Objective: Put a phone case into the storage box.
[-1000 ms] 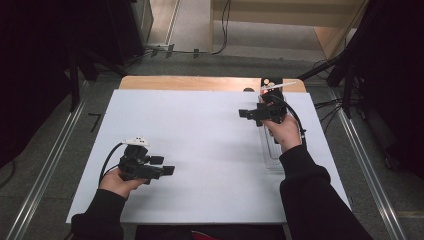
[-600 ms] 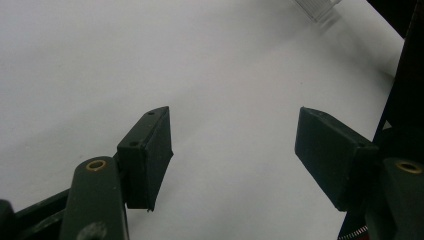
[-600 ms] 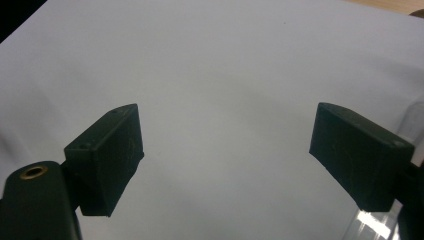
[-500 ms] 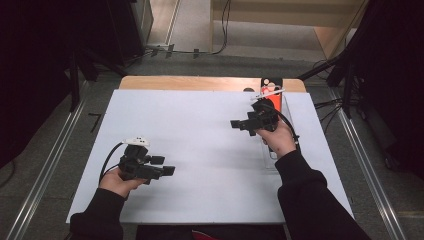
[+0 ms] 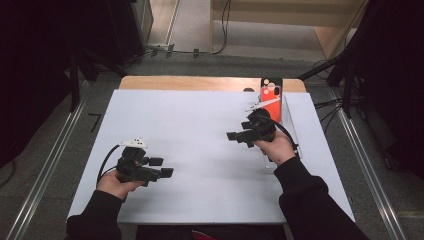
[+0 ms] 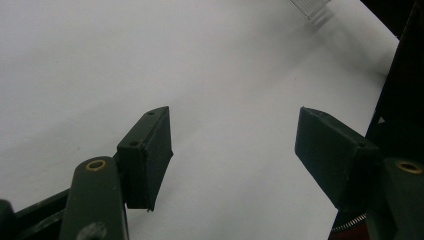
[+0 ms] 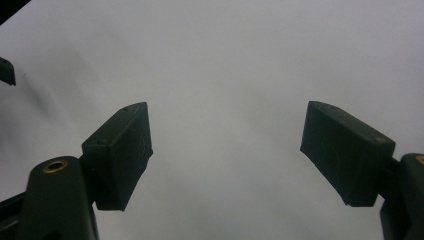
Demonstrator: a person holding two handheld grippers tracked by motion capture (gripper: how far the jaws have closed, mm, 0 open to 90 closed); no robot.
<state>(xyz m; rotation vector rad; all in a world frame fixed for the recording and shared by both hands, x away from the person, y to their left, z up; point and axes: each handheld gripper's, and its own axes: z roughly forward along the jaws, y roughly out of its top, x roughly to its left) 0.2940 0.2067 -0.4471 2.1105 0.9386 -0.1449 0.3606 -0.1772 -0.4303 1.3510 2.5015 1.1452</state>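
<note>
Left gripper [image 5: 165, 167]: sitting lower left over the white table sheet [image 5: 200, 150], jaws wide, gripping nothing.
Right gripper [image 5: 235, 137]: hovering right of centre, jaws just closing slightly, nothing between them.

Right gripper [image 5: 234, 138] moved away from orange-red object [image 5: 270, 95] at far right table edge, toward white table middle and nearer person. Orange-red object and clear tray [image 5: 289, 116], formerly partly covered by right hand [image 5: 274, 146], now exposed behind it. Jaws just been closing a little, nothing between them, wide gap over bare white surface [image 7: 225, 75].
</note>
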